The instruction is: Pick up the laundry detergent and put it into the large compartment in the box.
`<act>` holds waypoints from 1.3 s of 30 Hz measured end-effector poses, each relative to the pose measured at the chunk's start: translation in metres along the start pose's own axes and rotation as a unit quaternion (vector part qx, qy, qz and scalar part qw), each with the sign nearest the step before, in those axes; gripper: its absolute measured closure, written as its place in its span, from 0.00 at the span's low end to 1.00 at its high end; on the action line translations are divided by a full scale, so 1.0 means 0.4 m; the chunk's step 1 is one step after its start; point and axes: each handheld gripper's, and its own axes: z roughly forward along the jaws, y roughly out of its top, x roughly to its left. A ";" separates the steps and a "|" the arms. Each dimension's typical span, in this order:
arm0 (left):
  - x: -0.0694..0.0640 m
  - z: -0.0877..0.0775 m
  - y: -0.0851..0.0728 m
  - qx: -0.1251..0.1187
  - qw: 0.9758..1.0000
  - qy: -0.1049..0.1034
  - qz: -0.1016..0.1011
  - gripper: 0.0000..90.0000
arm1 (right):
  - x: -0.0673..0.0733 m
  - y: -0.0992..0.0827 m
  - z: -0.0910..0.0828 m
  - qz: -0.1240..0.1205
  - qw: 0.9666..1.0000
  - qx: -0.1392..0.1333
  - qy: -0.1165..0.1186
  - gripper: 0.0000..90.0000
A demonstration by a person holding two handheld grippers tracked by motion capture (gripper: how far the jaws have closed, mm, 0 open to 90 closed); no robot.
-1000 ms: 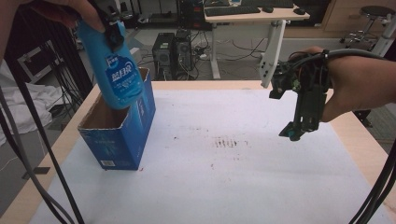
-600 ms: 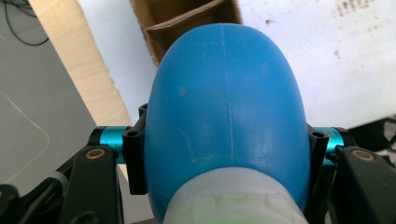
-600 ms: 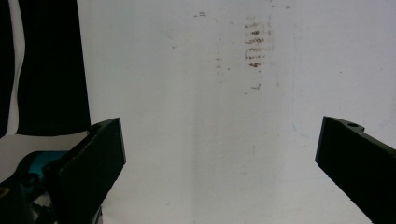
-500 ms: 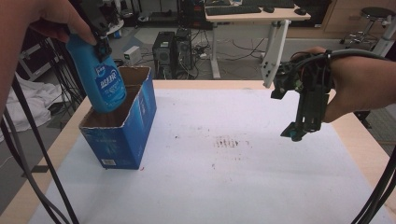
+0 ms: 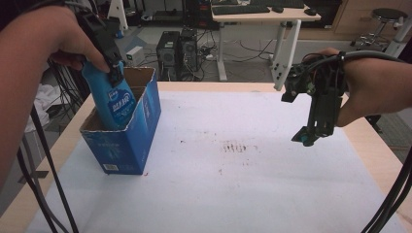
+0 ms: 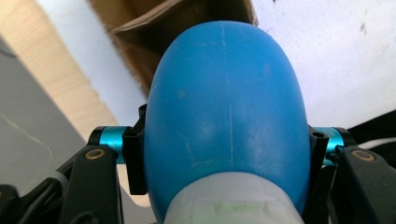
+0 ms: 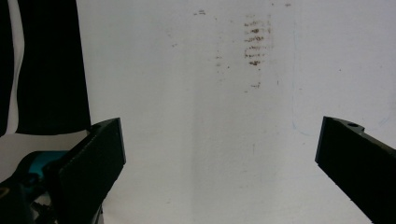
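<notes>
A blue plastic bottle with a white label stands tilted, its lower part inside an open blue cardboard box at the table's left. My left gripper is shut on the bottle near its neck; in the left gripper view the bottle sits between the two jaws, with the box's brown inside beyond it. My right gripper hangs over the right side of the table, pointing down. Its jaws stand wide apart with nothing between them, the white table cover below.
A white sheet with dark smudges covers the wooden table. Black cables trail down at the left edge and at the right. Behind the table stand a desk and computer towers.
My left gripper has come down with the bottle, whose lower part has gone from above the box into it. The right gripper has stayed put.
</notes>
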 end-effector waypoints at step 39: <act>-0.007 0.228 -0.005 0.020 0.978 0.013 0.207 0.42 | 0.000 0.014 0.003 0.003 1.000 0.006 -0.003 0.01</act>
